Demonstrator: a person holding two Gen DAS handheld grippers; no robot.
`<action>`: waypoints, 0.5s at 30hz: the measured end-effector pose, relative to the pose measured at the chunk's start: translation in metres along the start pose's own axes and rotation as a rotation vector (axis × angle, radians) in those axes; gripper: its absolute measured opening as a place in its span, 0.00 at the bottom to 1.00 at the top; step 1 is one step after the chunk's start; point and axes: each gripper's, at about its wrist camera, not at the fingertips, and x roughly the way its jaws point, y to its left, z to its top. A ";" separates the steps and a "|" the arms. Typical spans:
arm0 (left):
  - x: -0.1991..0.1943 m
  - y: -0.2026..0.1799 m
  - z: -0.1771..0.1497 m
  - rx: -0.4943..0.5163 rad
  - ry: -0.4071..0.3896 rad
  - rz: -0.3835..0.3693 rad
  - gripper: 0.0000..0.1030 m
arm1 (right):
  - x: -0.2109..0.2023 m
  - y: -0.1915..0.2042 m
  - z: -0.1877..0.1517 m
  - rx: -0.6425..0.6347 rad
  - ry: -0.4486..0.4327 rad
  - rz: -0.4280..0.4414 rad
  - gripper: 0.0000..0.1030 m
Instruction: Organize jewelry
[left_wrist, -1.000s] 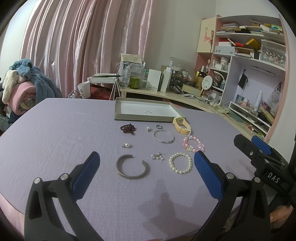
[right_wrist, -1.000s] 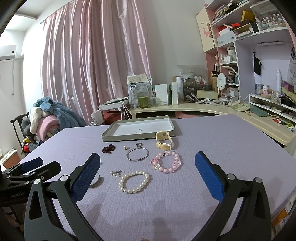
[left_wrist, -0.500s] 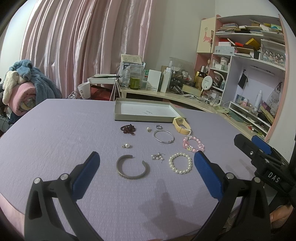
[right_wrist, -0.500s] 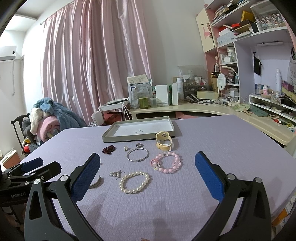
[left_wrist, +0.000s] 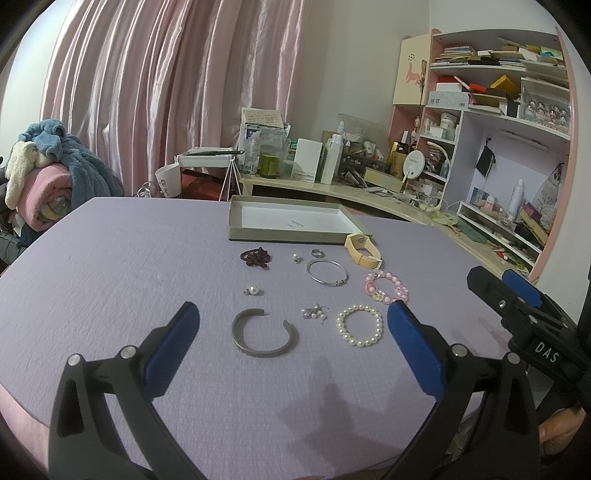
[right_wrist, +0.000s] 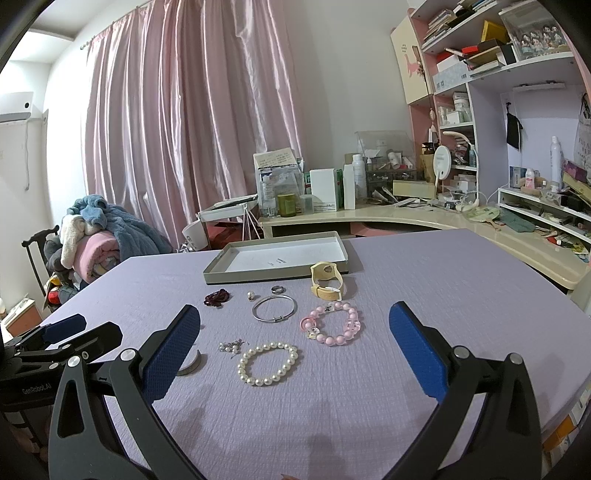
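Jewelry lies on the purple table before a shallow grey tray (left_wrist: 236, 220) (right_wrist: 218, 264). A grey open cuff (left_wrist: 264, 333), a white pearl bracelet (left_wrist: 359, 324) (right_wrist: 267, 363), a pink bead bracelet (left_wrist: 386, 286) (right_wrist: 331, 323), a thin silver bangle (left_wrist: 327, 272) (right_wrist: 274, 308), a yellow watch (left_wrist: 362, 251) (right_wrist: 327, 280), a dark red bead cluster (left_wrist: 255, 257) (right_wrist: 217, 297), a ring (left_wrist: 317, 253), small earrings (left_wrist: 314, 312) and a single pearl (left_wrist: 252, 290). My left gripper (left_wrist: 291, 343) is open above the cuff. My right gripper (right_wrist: 293, 341) is open over the pearl bracelet.
A cluttered desk (right_wrist: 406, 216) and shelves (left_wrist: 517, 147) stand behind and to the right. A pile of blankets (left_wrist: 40, 177) sits on a chair at far left. Pink curtains (right_wrist: 192, 122) hang behind.
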 end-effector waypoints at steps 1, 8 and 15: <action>0.001 0.000 0.000 -0.001 0.002 0.002 0.98 | 0.000 0.000 0.000 0.002 0.002 0.000 0.99; 0.012 0.006 0.003 -0.017 0.030 0.019 0.98 | 0.013 -0.006 0.006 0.012 0.035 -0.004 0.99; 0.027 0.017 0.016 -0.051 0.113 0.081 0.98 | 0.032 -0.016 0.013 0.047 0.121 -0.039 0.99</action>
